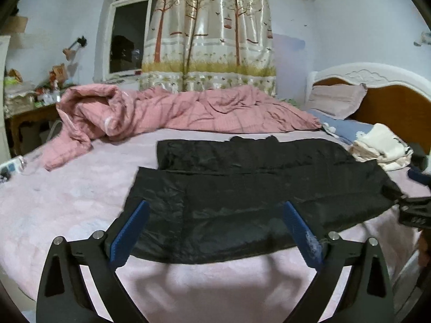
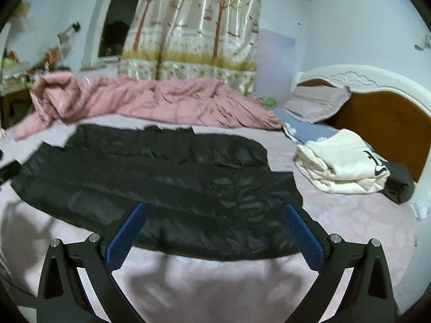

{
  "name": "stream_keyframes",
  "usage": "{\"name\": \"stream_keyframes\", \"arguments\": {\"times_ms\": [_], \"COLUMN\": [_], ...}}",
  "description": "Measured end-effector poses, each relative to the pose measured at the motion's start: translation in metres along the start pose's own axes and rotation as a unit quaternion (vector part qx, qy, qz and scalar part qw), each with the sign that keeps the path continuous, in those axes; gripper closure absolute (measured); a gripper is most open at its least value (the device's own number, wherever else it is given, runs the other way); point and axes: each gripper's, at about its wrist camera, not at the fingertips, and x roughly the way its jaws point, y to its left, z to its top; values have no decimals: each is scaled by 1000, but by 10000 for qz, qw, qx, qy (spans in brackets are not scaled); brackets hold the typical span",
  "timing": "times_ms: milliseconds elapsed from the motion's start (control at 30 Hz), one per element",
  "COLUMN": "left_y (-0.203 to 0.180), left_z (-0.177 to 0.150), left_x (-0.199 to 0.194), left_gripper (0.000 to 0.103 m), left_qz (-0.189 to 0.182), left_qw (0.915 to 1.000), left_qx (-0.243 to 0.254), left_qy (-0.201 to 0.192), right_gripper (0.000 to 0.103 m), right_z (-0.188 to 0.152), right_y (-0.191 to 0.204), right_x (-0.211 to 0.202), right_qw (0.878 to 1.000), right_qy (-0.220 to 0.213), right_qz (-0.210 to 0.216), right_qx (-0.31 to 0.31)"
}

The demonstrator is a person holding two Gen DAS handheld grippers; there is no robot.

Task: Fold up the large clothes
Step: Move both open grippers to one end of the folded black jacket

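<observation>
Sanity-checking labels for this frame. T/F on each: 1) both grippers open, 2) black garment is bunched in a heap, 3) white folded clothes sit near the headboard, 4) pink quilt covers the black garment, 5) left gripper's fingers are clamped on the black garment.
1) True: the left gripper and the right gripper are both open and hold nothing.
2) False: the black garment lies spread flat on the bed.
3) True: the white folded clothes sit near the headboard.
4) False: the pink quilt is bunched up behind the garment.
5) False: its fingers stand wide apart, gripping nothing.
</observation>
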Motion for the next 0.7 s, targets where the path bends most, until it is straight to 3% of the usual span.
{"name": "stream_keyframes", "arguments": {"times_ms": [300, 433, 500, 700], "left_y": [-14, -20, -21, -24], "left_z": [-28, -37, -41, -50], "left_x": [23, 26, 27, 43], "left_gripper": [5, 5, 5, 5], "left_qz": [157, 290, 395, 698], "left_qw": [9958, 9945, 9943, 9884], "left_qx": [190, 387, 445, 609], "left_qy": [884, 927, 884, 1201], "right_gripper": [0, 0, 0, 0], "right_z": [-25, -38, -43, -44], "right_y": [11, 26, 33, 31], "right_x": [4, 19, 25, 30], "right_qw": [9962, 9906, 9877, 9871], "right_qy": [732, 1290, 1398, 1477], "right_qz": [468, 41, -53, -1], "right_qx": [-39, -453, -702, -623]}}
